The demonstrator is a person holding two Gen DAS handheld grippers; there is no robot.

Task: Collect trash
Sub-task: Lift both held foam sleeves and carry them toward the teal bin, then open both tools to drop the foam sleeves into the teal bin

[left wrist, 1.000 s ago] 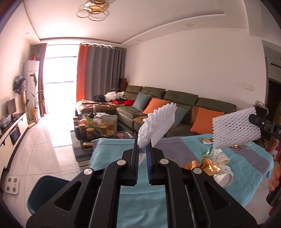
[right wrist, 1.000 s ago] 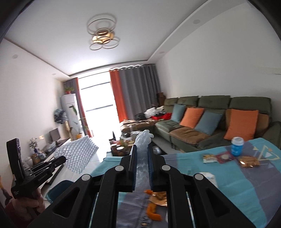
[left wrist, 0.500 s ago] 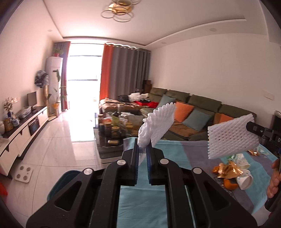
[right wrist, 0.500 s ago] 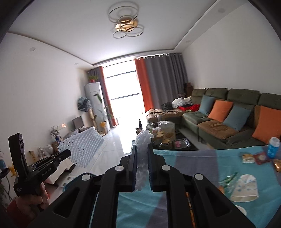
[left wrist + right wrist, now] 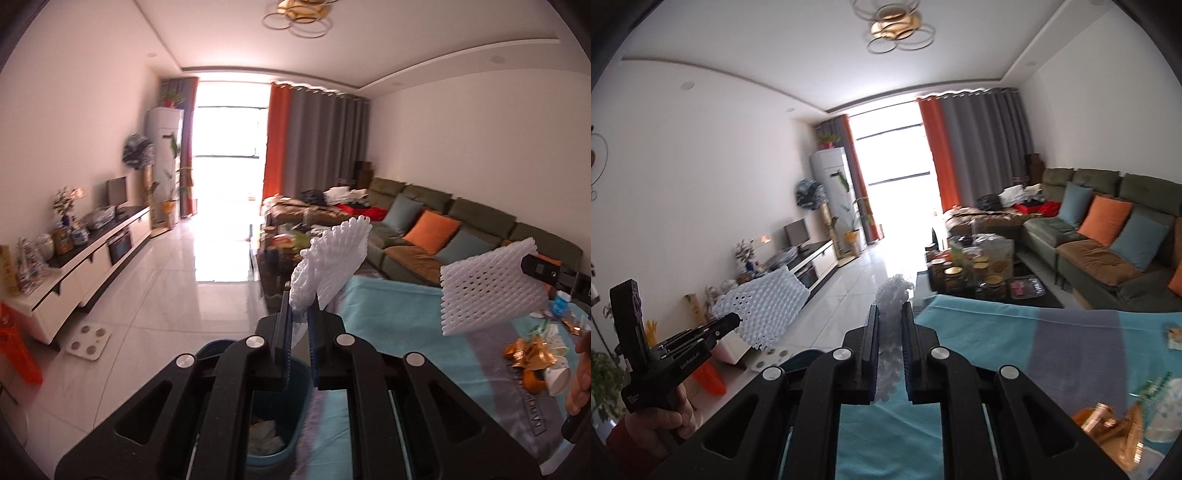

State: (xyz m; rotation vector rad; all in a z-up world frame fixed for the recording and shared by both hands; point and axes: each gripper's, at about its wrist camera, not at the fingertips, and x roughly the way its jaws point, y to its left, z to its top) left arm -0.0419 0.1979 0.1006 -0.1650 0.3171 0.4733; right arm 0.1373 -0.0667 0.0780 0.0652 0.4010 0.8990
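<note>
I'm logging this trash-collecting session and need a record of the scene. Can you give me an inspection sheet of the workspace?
Surface: table under a teal and grey tablecloth.
Job's things: two white foam nets, one in the left claw, one in the right claw; blue bin on the floor beside the table, some trash inside.
Clutter: gold foil wrapper, paper cup, orange peel.
Grippers: both shut on their nets.
Cables: nothing seen.
Surroundings: green sofa, TV cabinet, white scale.
</note>
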